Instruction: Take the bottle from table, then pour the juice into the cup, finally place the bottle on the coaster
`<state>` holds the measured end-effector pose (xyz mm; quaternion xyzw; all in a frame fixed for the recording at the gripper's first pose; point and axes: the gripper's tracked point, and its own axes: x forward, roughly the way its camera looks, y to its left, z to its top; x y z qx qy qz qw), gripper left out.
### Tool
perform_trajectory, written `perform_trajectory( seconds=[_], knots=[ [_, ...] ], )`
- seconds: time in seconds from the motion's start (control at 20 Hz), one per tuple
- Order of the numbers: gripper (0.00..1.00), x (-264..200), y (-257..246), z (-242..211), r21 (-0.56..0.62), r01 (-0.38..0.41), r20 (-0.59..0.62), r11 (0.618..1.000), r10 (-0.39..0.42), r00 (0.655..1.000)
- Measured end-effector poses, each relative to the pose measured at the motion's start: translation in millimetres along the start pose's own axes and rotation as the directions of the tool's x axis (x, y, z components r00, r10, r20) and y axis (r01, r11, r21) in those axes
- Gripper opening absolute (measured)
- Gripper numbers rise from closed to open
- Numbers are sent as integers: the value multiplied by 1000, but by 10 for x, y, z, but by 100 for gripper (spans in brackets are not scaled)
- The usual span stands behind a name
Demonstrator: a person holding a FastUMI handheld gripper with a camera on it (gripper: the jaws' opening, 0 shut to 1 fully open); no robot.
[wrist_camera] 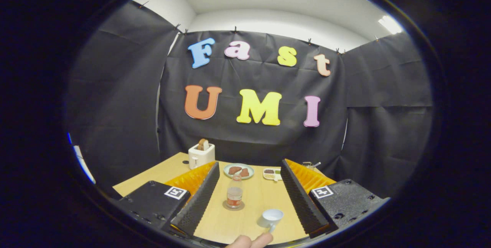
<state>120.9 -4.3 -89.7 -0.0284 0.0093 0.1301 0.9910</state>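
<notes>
Clear plastic bottle (234,192) is seen upright on coaster (233,205), cup (271,218) near; gripper (249,194) is held wide, empty. Tipping is risked by an off-centre grasp.

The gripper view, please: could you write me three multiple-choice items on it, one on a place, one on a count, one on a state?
1. Where does the bottle stand?
A. on the coaster
B. inside the cup
C. on the plate

2. How many brown pieces lie on the plate?
A. two
B. five
C. none

3. How are the gripper jaws?
A. shut on the bottle
B. open
C. shut on the cup

Answers: 1 A, the round coaster rims its base. 2 A, two pieces lie side by side. 3 B, the jaws stand wide apart, bottle and cup untouched between them.
</notes>
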Motion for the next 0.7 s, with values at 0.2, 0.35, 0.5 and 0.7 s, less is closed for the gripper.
perform_trajectory(
  seconds=[0.2,0.35,0.5,0.7],
  knots=[
    [100,-16,37,-43,19,-26,0,999,26,1000],
    [100,8,31,-107,-17,-16,-28,1000,15,1000],
    [100,15,61,-98,-32,-18,-22,999,17,1000],
    [100,31,67,-121,27,-41,-4,999,41,999]
  ],
)
